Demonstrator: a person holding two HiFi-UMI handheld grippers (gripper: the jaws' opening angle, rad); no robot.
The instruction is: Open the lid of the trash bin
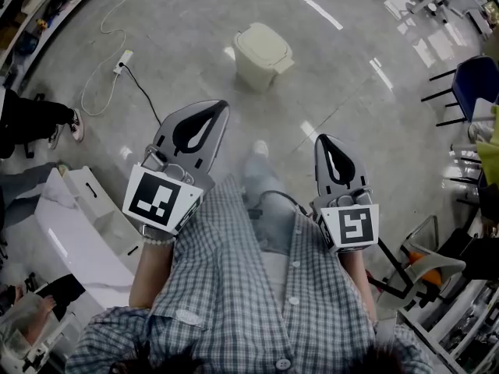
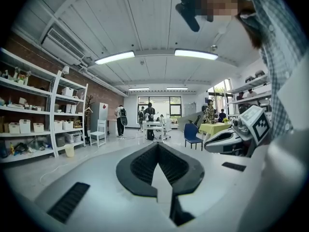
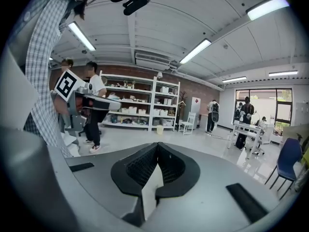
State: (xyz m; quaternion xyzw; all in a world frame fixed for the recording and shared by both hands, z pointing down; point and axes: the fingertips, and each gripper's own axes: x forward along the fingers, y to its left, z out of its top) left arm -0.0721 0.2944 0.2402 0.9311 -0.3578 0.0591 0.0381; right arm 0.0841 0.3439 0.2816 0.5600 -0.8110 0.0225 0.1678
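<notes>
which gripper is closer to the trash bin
Left, slightly. The left gripper hangs short of the trash bin, to its left; the right gripper is further back, to its right.

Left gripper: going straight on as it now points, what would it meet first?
Probably nothing close. The left gripper is held level; its view shows open floor as far as a distant table. The trash bin seems to sit below that line.

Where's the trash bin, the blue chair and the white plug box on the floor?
trash bin (image 1: 263,45): head view, on its lid.
blue chair (image 1: 477,78): head view, on its blue seat.
white plug box (image 1: 123,59): head view, on its body.
</notes>
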